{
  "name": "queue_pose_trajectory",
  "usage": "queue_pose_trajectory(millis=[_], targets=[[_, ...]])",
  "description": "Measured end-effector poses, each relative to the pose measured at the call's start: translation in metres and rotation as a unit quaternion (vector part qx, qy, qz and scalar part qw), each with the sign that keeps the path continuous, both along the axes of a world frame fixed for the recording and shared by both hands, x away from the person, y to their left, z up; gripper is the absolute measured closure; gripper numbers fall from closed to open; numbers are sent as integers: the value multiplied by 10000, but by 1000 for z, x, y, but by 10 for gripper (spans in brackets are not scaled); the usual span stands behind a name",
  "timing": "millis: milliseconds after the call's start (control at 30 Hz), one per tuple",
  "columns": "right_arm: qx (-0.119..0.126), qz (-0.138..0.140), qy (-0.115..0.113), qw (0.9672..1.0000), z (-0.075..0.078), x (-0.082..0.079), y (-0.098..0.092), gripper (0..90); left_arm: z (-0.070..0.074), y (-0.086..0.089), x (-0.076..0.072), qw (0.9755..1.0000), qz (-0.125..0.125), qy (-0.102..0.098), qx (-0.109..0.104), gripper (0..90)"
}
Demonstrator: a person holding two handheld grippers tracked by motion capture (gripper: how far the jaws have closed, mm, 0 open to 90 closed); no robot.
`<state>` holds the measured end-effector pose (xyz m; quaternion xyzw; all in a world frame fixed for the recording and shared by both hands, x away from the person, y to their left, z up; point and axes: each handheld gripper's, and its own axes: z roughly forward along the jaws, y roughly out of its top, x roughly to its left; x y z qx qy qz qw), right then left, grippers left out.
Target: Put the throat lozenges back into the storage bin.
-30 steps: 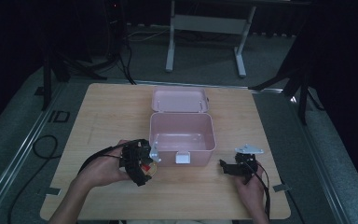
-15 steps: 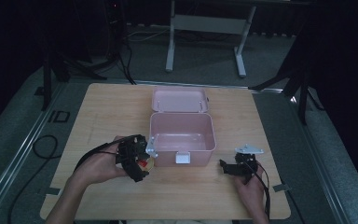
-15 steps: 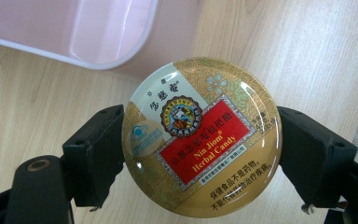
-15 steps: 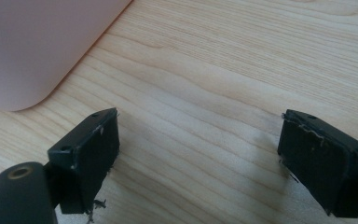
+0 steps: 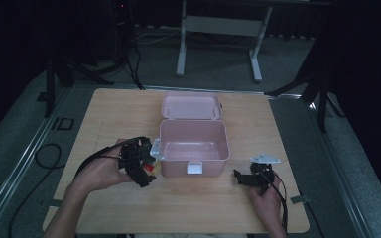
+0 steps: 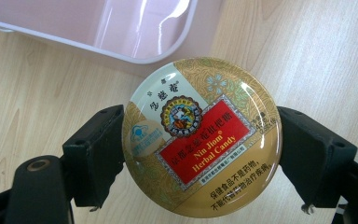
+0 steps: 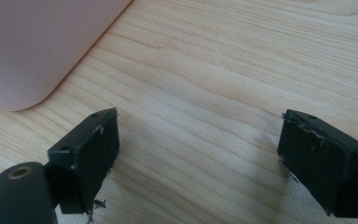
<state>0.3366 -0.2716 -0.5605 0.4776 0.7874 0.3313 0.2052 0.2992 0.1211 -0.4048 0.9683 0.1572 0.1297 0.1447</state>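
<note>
Two black grippers (image 5: 140, 163) (image 5: 248, 177), screw-studded blocky jaws, trailing black cables, grey three-cornered plates.

The wooden table (image 5: 109, 114) is light brown with rounded corners. It stands on a grey floor (image 5: 297, 124). Small bits of grey tape (image 5: 296, 200) stick out at its near edges. Behind the table is a white metal frame (image 5: 218, 25) with two legs. A black cable (image 5: 42, 153) curls on the floor at the left. Black stand legs (image 5: 317, 94) rest on the floor at the right. The letters ID (image 5: 62, 123) are on the floor.
</note>
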Motion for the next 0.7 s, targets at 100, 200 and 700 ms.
queue_pose_trajectory(millis=[100, 200, 700], targets=[[-1, 1, -1, 10000, 0, 0, 0, 124, 2, 1, 2, 10000, 36, -15, -26, 205], [-1, -1, 0, 10000, 0, 0, 0, 124, 5, 1, 3, 10000, 55, -46, -33, 205], [2, -1, 4, 10000, 0, 0, 0, 124, 15, -4, 14, 9999, 50, -122, -80, 205]])
